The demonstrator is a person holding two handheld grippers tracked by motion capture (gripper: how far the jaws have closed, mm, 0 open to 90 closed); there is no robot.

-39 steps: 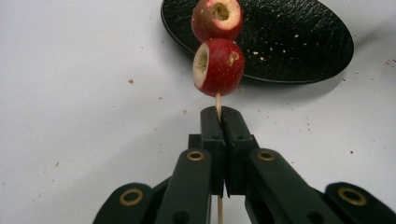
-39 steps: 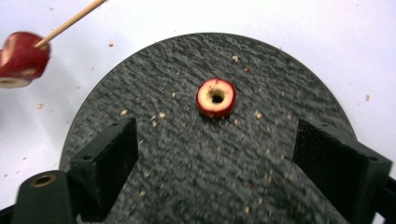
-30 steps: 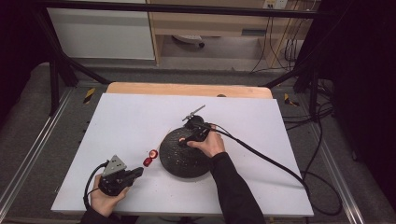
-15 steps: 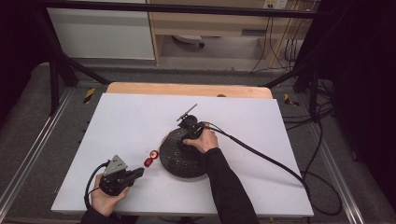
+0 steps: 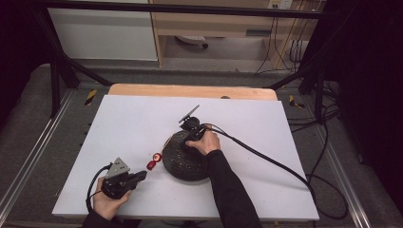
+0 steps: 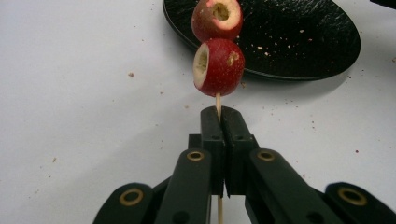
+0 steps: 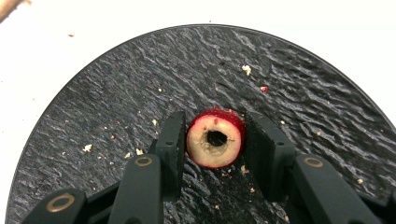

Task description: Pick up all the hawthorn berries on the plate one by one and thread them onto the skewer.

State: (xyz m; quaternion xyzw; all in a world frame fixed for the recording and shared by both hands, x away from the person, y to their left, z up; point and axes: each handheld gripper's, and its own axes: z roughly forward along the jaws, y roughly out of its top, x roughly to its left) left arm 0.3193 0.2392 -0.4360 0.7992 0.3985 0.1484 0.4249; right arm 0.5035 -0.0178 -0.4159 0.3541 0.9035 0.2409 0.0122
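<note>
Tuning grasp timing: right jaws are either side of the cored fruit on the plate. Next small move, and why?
Probably finish closing. The right gripper has just been closing its jaws, which flank the cored red fruit on the black plate, with gaps seemingly left. The left gripper holds the skewer ready.

One black plate [image 5: 183,164] lies on one white table [image 5: 266,190]. Three cored red fruits are present: two fruits threaded on one thin wooden skewer [image 6: 218,105], the nearer [image 6: 218,67] and the farther [image 6: 217,18], and one loose fruit [image 7: 215,138] on the plate. Two hand-held grippers work here, the left gripper [image 5: 142,175] and the right gripper [image 7: 214,140].
</note>
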